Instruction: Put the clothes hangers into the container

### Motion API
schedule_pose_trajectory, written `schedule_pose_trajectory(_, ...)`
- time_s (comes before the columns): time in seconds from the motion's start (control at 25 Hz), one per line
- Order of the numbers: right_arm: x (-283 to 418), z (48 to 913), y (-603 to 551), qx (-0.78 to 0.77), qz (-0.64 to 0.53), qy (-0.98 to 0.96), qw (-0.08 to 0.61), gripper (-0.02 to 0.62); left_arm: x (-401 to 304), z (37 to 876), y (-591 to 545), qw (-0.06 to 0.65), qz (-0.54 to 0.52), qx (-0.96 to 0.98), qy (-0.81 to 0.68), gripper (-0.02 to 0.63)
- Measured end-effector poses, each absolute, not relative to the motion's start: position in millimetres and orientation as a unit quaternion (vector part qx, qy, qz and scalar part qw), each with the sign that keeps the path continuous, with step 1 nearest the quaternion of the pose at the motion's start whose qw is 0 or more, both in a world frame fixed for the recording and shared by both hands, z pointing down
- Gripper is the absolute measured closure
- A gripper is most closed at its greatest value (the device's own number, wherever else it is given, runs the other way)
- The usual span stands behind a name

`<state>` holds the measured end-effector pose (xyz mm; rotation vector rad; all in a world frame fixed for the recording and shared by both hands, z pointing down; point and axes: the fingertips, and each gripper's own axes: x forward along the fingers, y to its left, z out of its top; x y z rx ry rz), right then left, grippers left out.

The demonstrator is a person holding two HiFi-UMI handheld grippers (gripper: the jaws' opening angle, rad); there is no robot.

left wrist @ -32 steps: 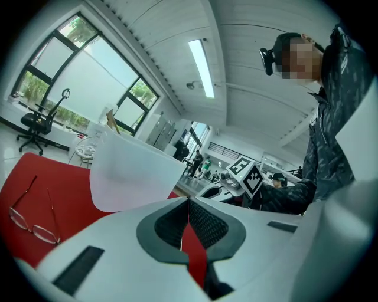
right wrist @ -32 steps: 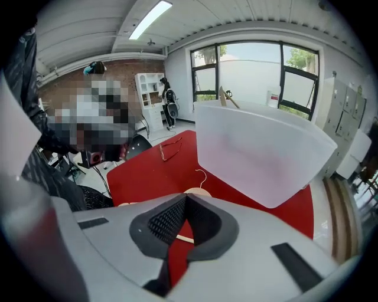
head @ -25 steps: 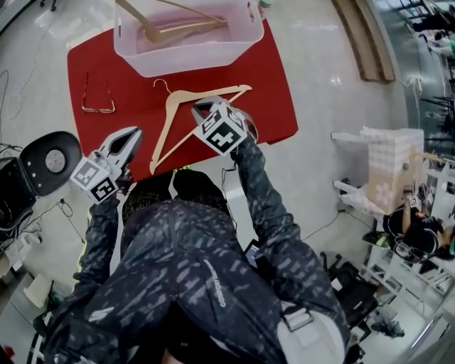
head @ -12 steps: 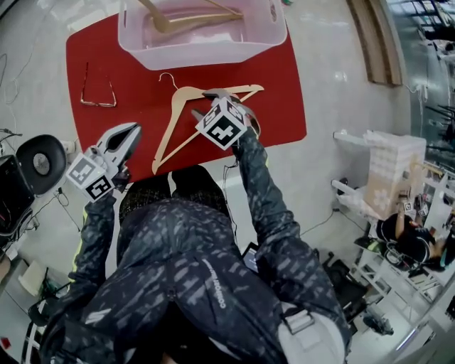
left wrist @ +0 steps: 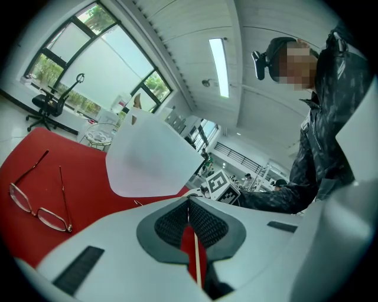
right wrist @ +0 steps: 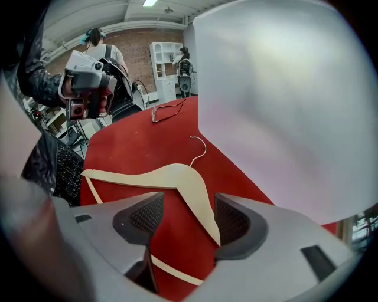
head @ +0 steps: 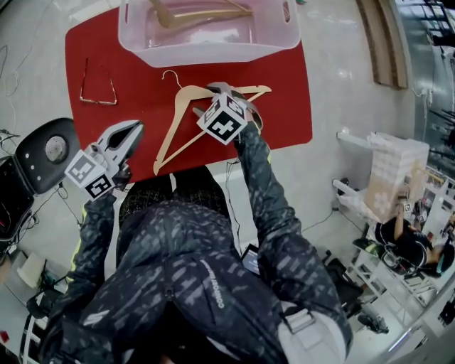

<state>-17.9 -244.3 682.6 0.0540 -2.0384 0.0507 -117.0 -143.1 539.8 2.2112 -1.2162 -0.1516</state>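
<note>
A pale wooden hanger (head: 186, 114) with a wire hook lies flat on the red mat (head: 277, 106), just in front of the translucent pink container (head: 213, 53). Inside the container lie other wooden hangers (head: 199, 14). My right gripper (head: 215, 92) points steeply down over the hanger's right arm. Its jaws have just been opening, and in the right gripper view they (right wrist: 180, 215) stand wide with the hanger (right wrist: 177, 177) between them, pads clear of the wood. My left gripper (head: 134, 129) hovers at the mat's front left edge, shut (left wrist: 189, 206) and holding nothing.
A pair of glasses (head: 96, 85) lies on the mat's left part, also in the left gripper view (left wrist: 38, 197). A black chair (head: 46, 149) stands left of the mat. White crates (head: 394, 178) stand far right. The container wall (right wrist: 283, 106) rises close to the right gripper.
My right gripper has come down over the hanger's right arm and its jaws have opened from shut. The left gripper has sunk slightly beside the mat's edge.
</note>
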Motion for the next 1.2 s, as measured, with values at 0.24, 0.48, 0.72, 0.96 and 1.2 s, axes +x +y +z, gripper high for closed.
schedule_pose_trajectory(0.24, -24, 701, -255, 0.018, 0.014, -0.848, 0.530, 0.342, -123, 552, -139, 0.311, -0.059, 0.828, -0.463, 0.595)
schedule_pose_trajectory(0.48, -20, 715, -256, 0.008, 0.029, -0.844, 0.536, 0.342, -124, 558, -134, 0.318, -0.062, 0.822, -0.468, 0.595)
schedule_pose_trajectory(0.72, -25, 714, -257, 0.002, 0.034, -0.848, 0.530, 0.342, -130, 555, -136, 0.320, -0.064, 0.821, -0.468, 0.595)
schedule_pose_trajectory(0.96, -21, 715, -254, 0.010, 0.029, -0.848, 0.529, 0.383, -128, 549, -143, 0.310, -0.066, 0.825, -0.469, 0.595)
schedule_pose_trajectory(1.2, -19, 715, -247, 0.003, 0.006, -0.846, 0.533, 0.435, -131, 536, -143, 0.294, -0.064, 0.826, -0.477, 0.595)
